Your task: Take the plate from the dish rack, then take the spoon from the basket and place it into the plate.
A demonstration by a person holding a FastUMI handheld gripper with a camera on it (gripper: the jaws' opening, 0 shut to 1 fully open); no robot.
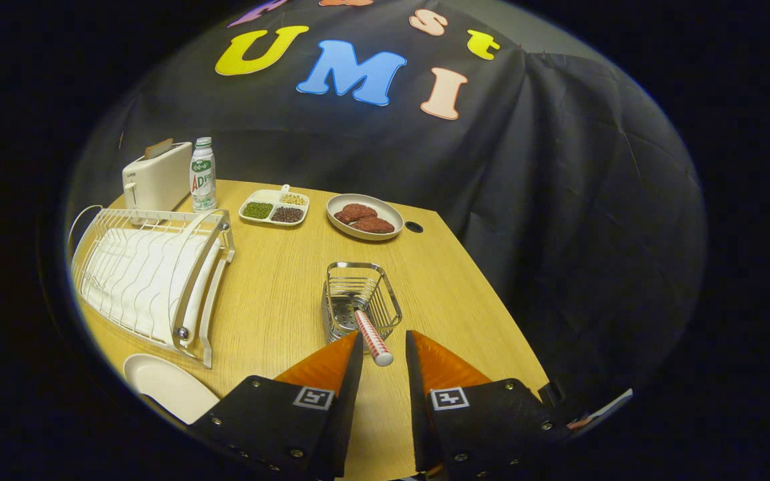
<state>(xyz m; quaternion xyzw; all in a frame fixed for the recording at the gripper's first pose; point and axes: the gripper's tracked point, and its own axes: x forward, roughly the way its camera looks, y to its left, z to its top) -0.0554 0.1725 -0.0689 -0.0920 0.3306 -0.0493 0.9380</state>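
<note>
The wooden table (278, 314) is carrying a wire dish rack (151, 280) at the left, with a white toaster (156, 179) and a bottle (202, 175) behind it; the bottle's label is showing "AD" in red, the rest too small to read. The white plate (168, 386) is lying flat beside the rack. The gripper (383, 347) is standing with its orange fingers (321, 366) apart, the spoon (373, 337) handle's end sitting between the tips, contact unclear, leaning out of the wire basket (360, 300).
</note>
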